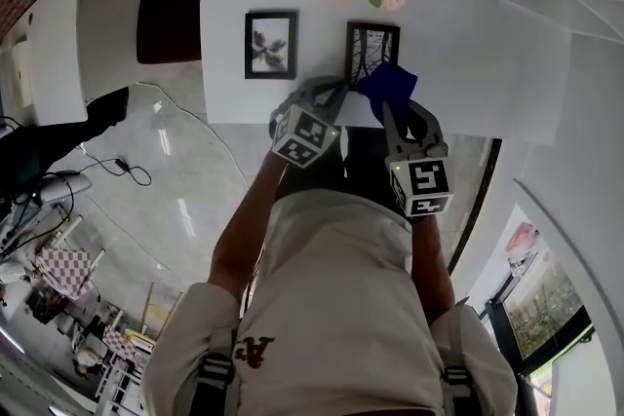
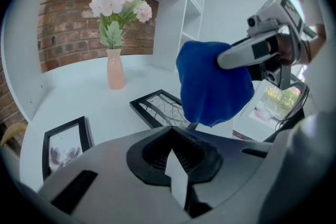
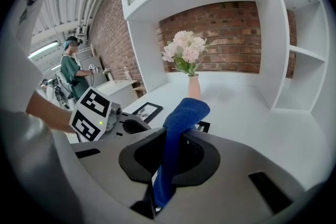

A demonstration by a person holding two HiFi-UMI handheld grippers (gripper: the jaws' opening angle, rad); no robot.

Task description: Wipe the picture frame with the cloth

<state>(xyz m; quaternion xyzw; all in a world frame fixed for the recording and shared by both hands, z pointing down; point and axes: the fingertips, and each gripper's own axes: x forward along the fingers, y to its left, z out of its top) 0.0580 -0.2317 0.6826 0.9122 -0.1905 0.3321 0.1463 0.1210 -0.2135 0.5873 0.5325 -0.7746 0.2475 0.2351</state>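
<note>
- Closest in the head view, a pale shirt is filling the bottom. The left gripper and right gripper are reaching side by side over a white desk, with the picture frame lying just beyond their jaws.
- Left gripper view: its jaws are sitting closed to a thin pale slit, gripping nothing. The frame is lying just ahead, and the blue cloth is hanging above it.
- Right gripper view: its jaws are pinching the cloth, which is rising between them. A brick wall is backing the white shelves ahead.
</note>
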